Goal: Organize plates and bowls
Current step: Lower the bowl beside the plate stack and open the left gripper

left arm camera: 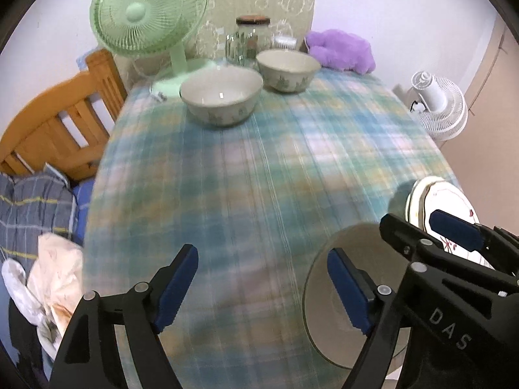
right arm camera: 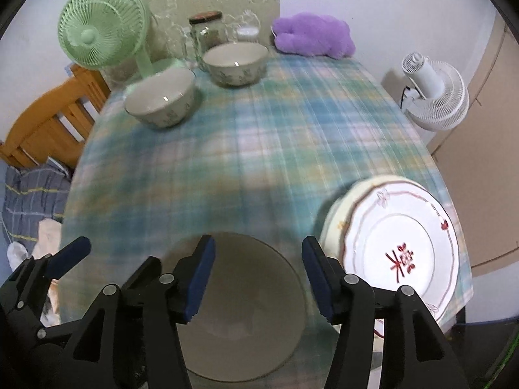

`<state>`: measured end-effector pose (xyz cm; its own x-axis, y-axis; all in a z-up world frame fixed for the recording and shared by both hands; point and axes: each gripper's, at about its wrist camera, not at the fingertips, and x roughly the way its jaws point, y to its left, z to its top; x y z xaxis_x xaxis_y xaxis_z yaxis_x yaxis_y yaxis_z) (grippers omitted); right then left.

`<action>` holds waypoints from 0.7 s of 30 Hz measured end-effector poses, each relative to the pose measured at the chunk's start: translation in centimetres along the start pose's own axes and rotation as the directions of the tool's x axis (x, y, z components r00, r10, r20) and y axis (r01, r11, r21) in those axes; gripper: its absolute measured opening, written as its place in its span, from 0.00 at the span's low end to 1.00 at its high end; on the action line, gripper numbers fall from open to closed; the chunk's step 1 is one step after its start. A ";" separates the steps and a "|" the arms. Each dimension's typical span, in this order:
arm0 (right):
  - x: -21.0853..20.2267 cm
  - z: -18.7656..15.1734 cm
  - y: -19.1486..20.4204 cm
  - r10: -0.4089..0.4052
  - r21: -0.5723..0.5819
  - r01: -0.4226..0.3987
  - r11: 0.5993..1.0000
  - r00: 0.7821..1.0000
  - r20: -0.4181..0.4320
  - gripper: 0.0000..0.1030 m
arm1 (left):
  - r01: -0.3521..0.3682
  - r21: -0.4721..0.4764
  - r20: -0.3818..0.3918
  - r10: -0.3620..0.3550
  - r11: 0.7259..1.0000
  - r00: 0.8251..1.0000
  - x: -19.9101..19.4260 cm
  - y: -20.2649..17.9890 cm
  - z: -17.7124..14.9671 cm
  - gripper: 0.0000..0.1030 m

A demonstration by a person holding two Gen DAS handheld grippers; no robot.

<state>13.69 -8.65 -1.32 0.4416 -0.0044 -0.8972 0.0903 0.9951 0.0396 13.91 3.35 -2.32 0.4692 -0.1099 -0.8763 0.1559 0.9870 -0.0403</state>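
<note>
Two cream bowls with a green pattern stand at the far side of the table, the left bowl (left arm camera: 221, 97) (right arm camera: 160, 100) and the right bowl (left arm camera: 288, 69) (right arm camera: 236, 64). A third beige bowl (right arm camera: 246, 308) (left arm camera: 337, 298) sits at the near edge. A stack of white plates with red trim (right arm camera: 399, 243) (left arm camera: 428, 207) lies at the near right. My right gripper (right arm camera: 258, 278) is open above the near bowl, holding nothing; it shows in the left wrist view (left arm camera: 418, 227). My left gripper (left arm camera: 261, 287) is open and empty over the cloth, left of that bowl.
A plaid blue-green tablecloth (left arm camera: 259, 168) covers the table. A green desk fan (left arm camera: 149, 16), glass jars (left arm camera: 249, 39) and a purple plush (left arm camera: 340, 48) stand at the back. A wooden chair (left arm camera: 58, 123) is at the left, a white fan (left arm camera: 441, 107) at the right.
</note>
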 end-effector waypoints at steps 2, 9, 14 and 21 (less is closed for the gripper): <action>-0.4 0.6 0.5 0.012 -0.001 -0.012 1.000 1.000 0.018 0.57 | -0.001 -0.003 0.018 0.001 1.000 1.000 -0.6 0.1 0.7 0.81; -1.4 3.9 0.8 0.042 -0.032 -0.040 0.999 0.997 0.071 0.58 | -0.034 -0.039 0.060 0.036 0.999 0.998 -1.4 -0.2 3.8 0.81; -0.8 6.8 0.3 0.079 -0.082 -0.072 0.994 0.994 0.081 0.59 | -0.064 -0.094 0.064 0.071 0.993 0.995 -0.8 -0.8 5.8 0.81; 0.3 10.5 0.0 0.134 -0.172 -0.115 0.978 0.986 0.103 0.73 | -0.121 -0.193 0.089 0.140 0.974 0.986 -0.1 -1.3 8.4 0.81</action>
<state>23.21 -9.71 3.09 0.5391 0.1187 -0.8338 -0.1158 0.9911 0.0662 21.00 1.06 1.82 0.5616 0.0199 -0.8272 -0.0728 0.9970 -0.0255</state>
